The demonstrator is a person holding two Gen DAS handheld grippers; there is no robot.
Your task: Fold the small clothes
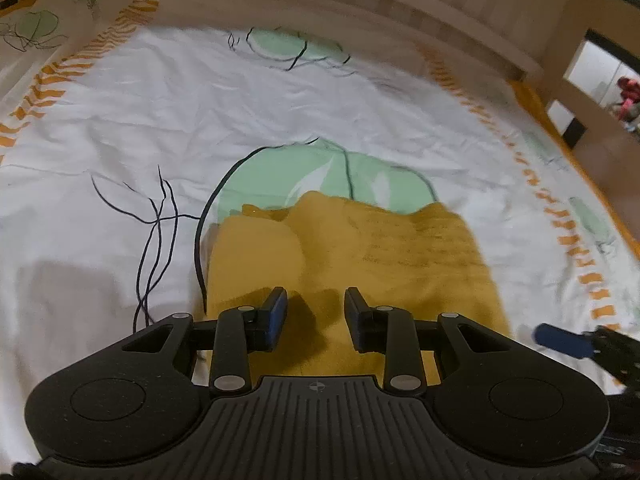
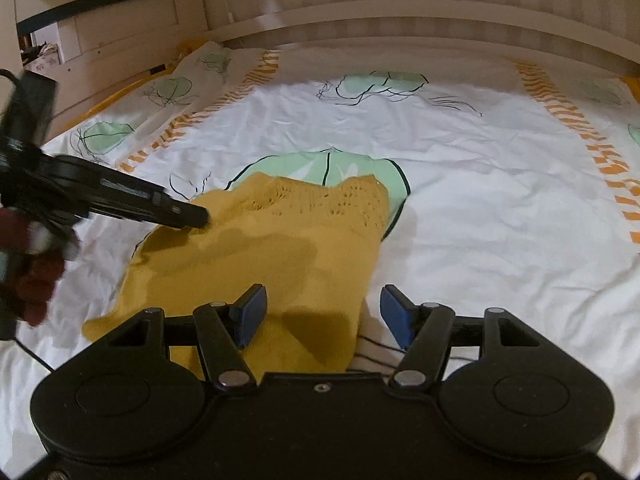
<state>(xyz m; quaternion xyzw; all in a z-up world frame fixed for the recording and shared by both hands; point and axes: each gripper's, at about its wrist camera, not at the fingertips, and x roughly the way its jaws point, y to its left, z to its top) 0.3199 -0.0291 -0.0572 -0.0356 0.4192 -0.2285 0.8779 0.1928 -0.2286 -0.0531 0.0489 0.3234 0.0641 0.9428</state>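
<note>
Where garment [image 2: 280, 240] ends — white sheet [image 2: 480, 220]

Dim, warm indoor light; soft shadows fall on the yellow garment [image 2: 280, 248]. Fisheye bending curves the frame edges; the far left of the right-wrist view is motion-blurred.

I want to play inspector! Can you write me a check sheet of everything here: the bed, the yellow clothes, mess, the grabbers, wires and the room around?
Surface: bedsheet, white with green patches, black lines and orange stripes, a bit wrinkled.
Job's things: one yellow knitted garment lying mostly flat on the sheet, its far edge bumpy; folding looks unfinished.
Clutter: nothing seen.
Grippers: left gripper open over the garment, gripping nothing; right gripper open at the garment's near right edge, gripping nothing.
Cables: a thin dark cable on the sheet near the left gripper.
Surroundings: pale wooden bed frame behind; blurry reddish things in the room beyond.
</note>
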